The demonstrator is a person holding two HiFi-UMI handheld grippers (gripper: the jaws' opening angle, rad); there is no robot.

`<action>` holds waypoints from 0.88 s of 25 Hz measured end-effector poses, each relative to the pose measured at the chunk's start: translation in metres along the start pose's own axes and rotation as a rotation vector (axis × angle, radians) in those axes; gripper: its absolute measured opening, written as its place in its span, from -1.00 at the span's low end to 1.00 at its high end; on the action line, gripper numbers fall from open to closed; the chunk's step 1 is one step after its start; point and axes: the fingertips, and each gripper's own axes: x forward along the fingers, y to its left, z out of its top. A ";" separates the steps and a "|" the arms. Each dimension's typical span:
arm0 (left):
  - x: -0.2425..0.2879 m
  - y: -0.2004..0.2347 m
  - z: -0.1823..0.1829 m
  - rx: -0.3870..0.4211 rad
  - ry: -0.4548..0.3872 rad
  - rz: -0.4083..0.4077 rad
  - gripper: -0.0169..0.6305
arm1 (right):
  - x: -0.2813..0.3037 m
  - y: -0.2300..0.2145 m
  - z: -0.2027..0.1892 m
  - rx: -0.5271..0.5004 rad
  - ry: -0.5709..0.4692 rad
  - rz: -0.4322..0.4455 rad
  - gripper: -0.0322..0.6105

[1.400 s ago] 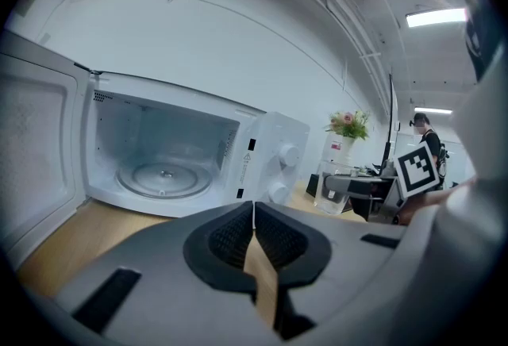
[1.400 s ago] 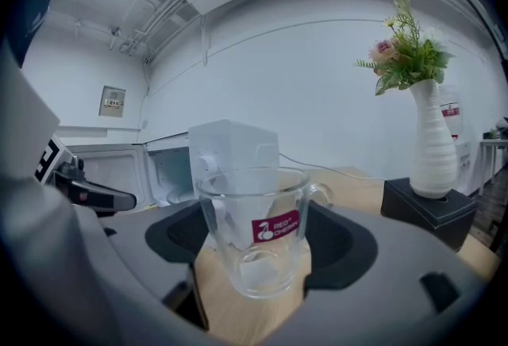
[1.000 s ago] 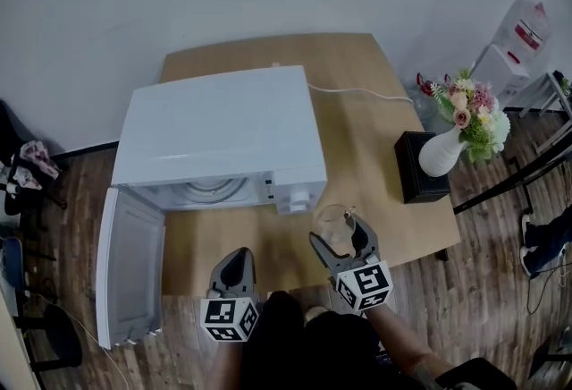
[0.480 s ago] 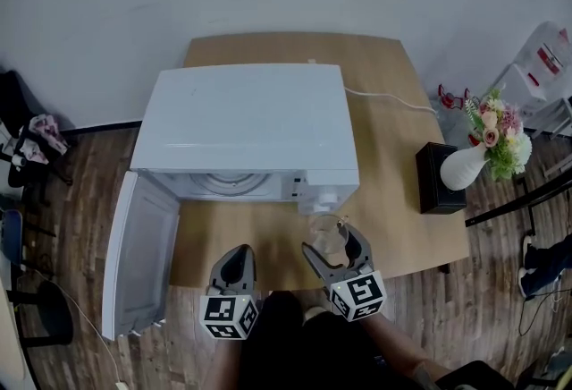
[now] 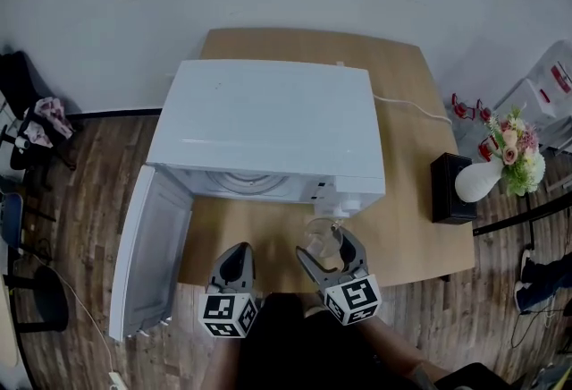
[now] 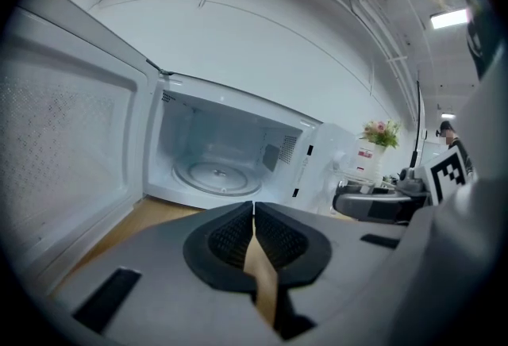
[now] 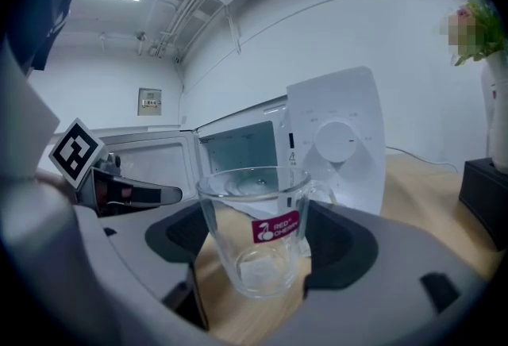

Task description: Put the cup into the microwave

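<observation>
A clear glass cup (image 7: 258, 229) with a red label is held upright between the pads of my right gripper (image 7: 258, 245), which is shut on it. In the head view the cup (image 5: 323, 238) hangs over the table's front edge, just before the control panel of the white microwave (image 5: 273, 124). The microwave door (image 5: 152, 245) is swung wide open to the left, and the cavity with its glass turntable (image 6: 213, 175) is empty. My left gripper (image 5: 234, 267) is shut with nothing in it, below the open cavity.
A wooden table (image 5: 411, 227) carries the microwave. A black box (image 5: 452, 188) and a white vase of flowers (image 5: 487, 173) stand at the right. A power cord (image 5: 413, 107) runs behind the microwave. A dark chair (image 5: 27, 111) stands on the floor at the left.
The view has shifted, so the microwave sits more to the right and nearer. My right gripper with the cup has moved left, closer to the microwave front. The left gripper has hardly moved.
</observation>
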 end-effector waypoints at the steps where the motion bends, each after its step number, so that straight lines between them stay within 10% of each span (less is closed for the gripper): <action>1: 0.000 0.003 0.000 -0.001 -0.001 0.002 -0.93 | 0.004 0.003 0.001 -0.003 0.001 0.005 0.19; 22: -0.002 0.049 0.002 -0.003 -0.012 0.009 -0.93 | 0.088 0.045 0.030 -0.009 -0.042 0.082 0.19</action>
